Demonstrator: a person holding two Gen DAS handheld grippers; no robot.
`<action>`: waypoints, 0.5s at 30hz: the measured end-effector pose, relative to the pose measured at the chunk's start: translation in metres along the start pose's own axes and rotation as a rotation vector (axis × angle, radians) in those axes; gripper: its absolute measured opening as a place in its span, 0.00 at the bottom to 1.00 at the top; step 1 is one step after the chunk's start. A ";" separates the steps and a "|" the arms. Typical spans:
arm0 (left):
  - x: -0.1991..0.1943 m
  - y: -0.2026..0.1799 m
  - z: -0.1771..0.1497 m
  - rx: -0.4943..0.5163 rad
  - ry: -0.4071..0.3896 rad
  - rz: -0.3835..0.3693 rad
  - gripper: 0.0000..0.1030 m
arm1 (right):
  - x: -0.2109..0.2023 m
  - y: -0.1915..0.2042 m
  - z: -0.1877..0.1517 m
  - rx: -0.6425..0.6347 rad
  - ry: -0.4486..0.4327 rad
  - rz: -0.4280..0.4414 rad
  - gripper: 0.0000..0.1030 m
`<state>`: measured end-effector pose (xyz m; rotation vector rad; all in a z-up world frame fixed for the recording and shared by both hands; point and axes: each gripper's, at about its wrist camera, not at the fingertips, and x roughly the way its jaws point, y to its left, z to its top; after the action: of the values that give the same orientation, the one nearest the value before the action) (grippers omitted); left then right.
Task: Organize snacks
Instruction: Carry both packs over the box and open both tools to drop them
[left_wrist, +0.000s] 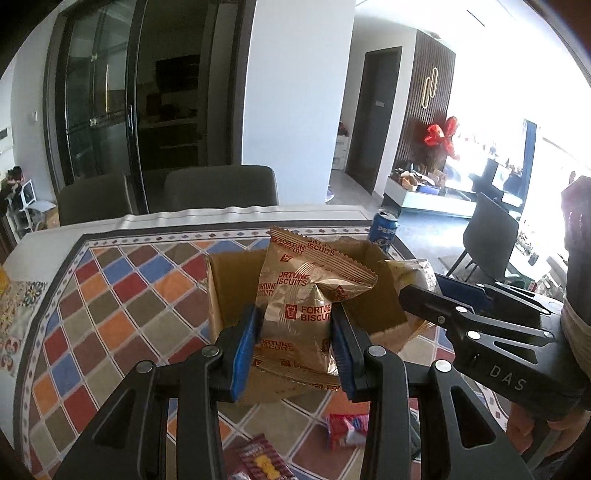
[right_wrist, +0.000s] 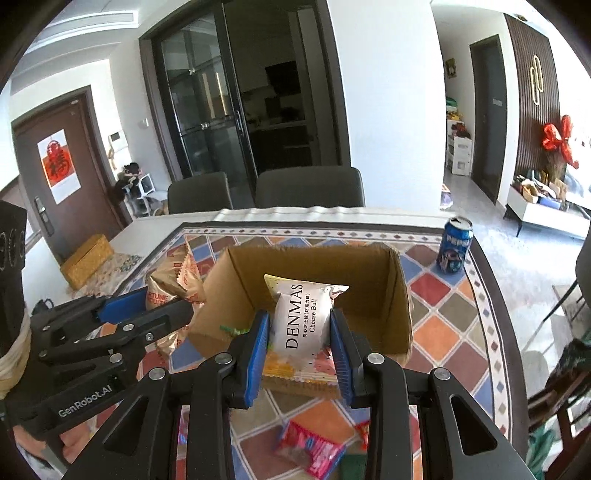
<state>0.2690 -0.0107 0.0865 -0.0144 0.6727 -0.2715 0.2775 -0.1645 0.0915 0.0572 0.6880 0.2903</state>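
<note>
An open cardboard box (left_wrist: 229, 284) (right_wrist: 369, 266) stands on the patterned tablecloth. My left gripper (left_wrist: 295, 343) is shut on a gold Fortune Biscuits packet (left_wrist: 299, 295) and holds it above the box's near left side; the packet also shows in the right wrist view (right_wrist: 173, 284). My right gripper (right_wrist: 299, 343) is shut on a white Denmas Cheese Ball packet (right_wrist: 303, 317) and holds it over the box's near edge. The right gripper also shows from the side in the left wrist view (left_wrist: 417, 295). Small wrappers lie inside the box, mostly hidden.
A blue Pepsi can (left_wrist: 384, 230) (right_wrist: 454, 243) stands at the far right of the table. Red snack packets (left_wrist: 347, 428) (right_wrist: 310, 450) lie on the cloth near me. Two dark chairs (left_wrist: 221, 184) stand behind the table, another chair (left_wrist: 487, 236) to the right.
</note>
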 end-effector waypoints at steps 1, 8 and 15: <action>0.003 0.002 0.003 0.000 0.002 0.005 0.37 | 0.002 0.000 0.003 -0.002 0.000 -0.001 0.33; 0.026 0.009 0.017 -0.004 0.042 0.022 0.37 | 0.026 -0.005 0.019 -0.015 0.027 -0.015 0.33; 0.053 0.009 0.021 0.044 0.107 0.059 0.45 | 0.047 -0.008 0.028 -0.018 0.043 -0.040 0.34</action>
<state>0.3241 -0.0174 0.0699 0.0619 0.7719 -0.2311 0.3321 -0.1580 0.0827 0.0200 0.7285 0.2598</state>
